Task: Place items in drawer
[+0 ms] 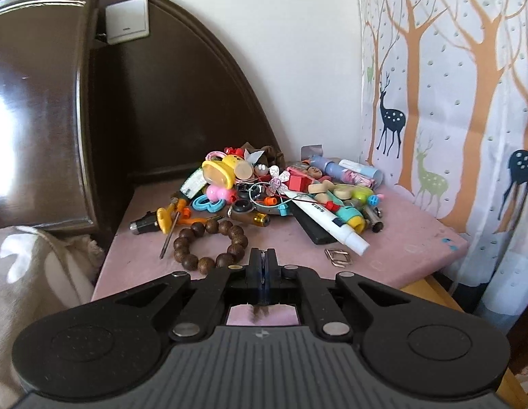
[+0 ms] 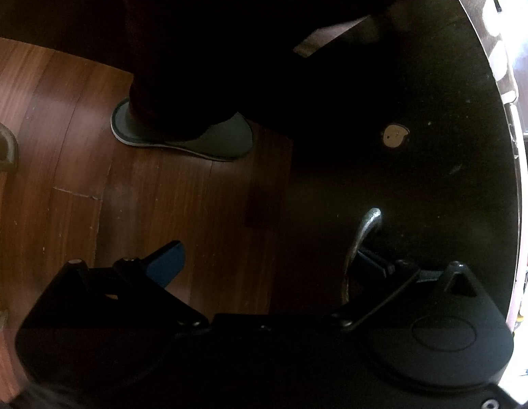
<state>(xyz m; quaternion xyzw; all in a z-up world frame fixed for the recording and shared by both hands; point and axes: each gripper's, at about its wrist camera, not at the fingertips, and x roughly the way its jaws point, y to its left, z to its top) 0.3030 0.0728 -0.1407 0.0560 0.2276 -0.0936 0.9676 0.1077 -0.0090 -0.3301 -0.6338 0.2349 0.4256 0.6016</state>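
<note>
Bedside scene during the loading of a drawer. The items to be stored lay heaped at the far middle of the pink-topped bench (image 1: 417,238). They formed a loose pile of small toys, clips and tubes, with a white tube (image 1: 328,221) slanting out of it towards the right front corner. A wooden bead bracelet (image 1: 209,245) and a screwdriver (image 1: 170,231) lay apart from the heap near the front edge, and a pair of metal clips (image 1: 338,257) lay to their right. These were probably the easiest pieces to take singly. The left tool (image 1: 262,254) hung over the front edge just beside the bracelet, with its jaws pressed fully together. A thin sliver showed between the pads, too small to identify, so whether it carried anything could not be told. The right tool (image 2: 270,254) pointed steeply down beside the dark cabinet front (image 2: 434,170), with its jaws spread wide. A curved metal handle (image 2: 362,238) rose next to its right finger, with no pad pressing on it. This placement suggested readiness to work the drawer while the other hand fetched items. Whether the drawer stood open could not be seen. The person's slipper (image 2: 195,136) rested on the wooden floor (image 2: 76,136) close to the cabinet.
</note>
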